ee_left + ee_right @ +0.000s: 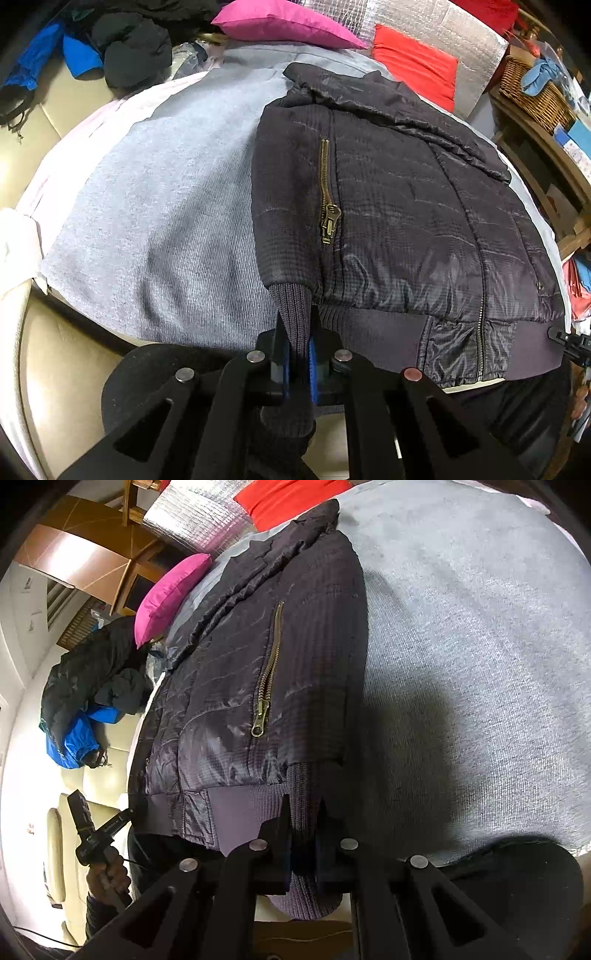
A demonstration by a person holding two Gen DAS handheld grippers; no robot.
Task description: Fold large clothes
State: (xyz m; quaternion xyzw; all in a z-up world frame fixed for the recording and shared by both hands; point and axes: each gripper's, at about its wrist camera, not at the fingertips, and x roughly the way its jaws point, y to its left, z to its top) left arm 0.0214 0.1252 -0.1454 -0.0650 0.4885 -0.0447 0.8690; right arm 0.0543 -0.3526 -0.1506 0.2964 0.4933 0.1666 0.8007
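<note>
A dark quilted jacket (406, 206) with a brass pocket zipper (327, 195) lies flat on a grey cloth-covered surface (166, 206), front zipper closed. My left gripper (297, 332) is shut on a ribbed knit cuff (291, 306) at the jacket's near left corner. In the right wrist view the jacket (236, 686) lies left of centre, and my right gripper (303, 816) is shut on the other ribbed cuff (304, 786) at the hem. The left gripper also shows in the right wrist view (92, 830), held by a hand.
A magenta pillow (284, 22), a red pillow (417, 62) and silver foil padding (454, 29) lie behind the jacket. Dark and blue clothes (92, 48) are piled at the far left on a beige sofa (62, 369). A wicker basket (532, 92) stands at right.
</note>
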